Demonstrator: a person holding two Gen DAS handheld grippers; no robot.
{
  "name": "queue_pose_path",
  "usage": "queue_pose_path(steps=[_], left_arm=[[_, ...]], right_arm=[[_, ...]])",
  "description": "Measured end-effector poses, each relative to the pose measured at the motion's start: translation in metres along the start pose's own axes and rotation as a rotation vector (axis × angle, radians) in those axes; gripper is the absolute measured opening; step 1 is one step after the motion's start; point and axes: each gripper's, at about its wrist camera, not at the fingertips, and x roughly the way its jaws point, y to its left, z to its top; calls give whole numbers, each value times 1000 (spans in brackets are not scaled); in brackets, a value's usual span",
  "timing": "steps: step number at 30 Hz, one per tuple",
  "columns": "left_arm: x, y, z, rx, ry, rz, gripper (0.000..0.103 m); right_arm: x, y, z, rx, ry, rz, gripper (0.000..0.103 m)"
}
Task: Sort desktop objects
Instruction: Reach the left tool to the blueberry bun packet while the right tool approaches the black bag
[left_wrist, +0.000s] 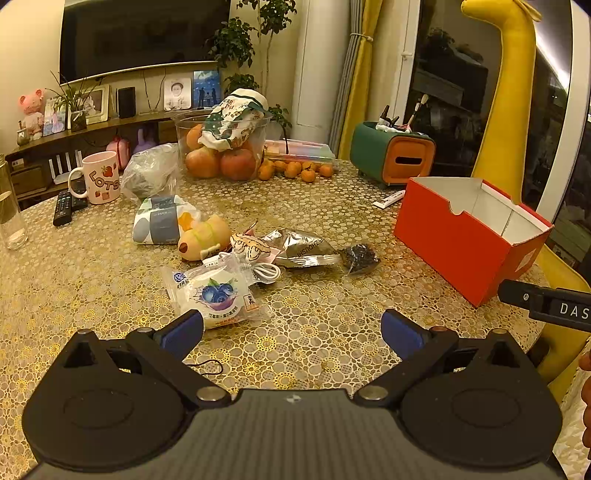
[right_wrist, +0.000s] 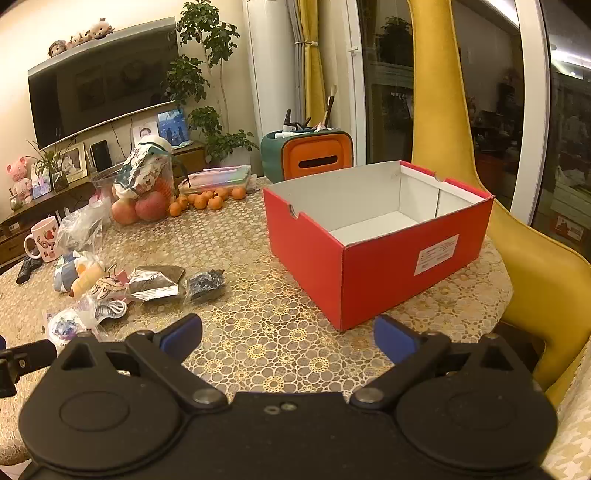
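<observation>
A cluster of small items lies mid-table: a blueberry snack packet (left_wrist: 216, 295), a coiled white cable (left_wrist: 264, 272), a silver foil packet (left_wrist: 301, 248), a dark crinkled wrapper (left_wrist: 360, 258), a peach squeeze toy (left_wrist: 203, 238) and a tissue pack (left_wrist: 159, 225). An open red box (left_wrist: 465, 236) (right_wrist: 373, 240) with a white, bare inside stands to the right. My left gripper (left_wrist: 291, 330) hovers open just short of the blueberry packet. My right gripper (right_wrist: 288, 338) is open over the tablecloth, near the box's front corner. Its side shows at the left wrist view's right edge.
At the back stand a pink mug (left_wrist: 101, 177), a remote (left_wrist: 62, 208), a plastic bag (left_wrist: 151, 173), a fruit bowl (left_wrist: 221, 147), small oranges (left_wrist: 293, 170) and a green-orange organiser (left_wrist: 393, 155). A glass (left_wrist: 9, 218) stands far left. A yellow chair (right_wrist: 517, 236) is right of the table.
</observation>
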Motion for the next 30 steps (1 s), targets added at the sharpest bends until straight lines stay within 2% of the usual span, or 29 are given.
queue_pose_path(steps=[16,30], left_arm=[[19,15,-1,-12,24,10,103],[58,42,11,-29,33,57,103]], right_arm=[[18,14,1,-68,15,32,97],[77,36,24,-168,84,103,93]])
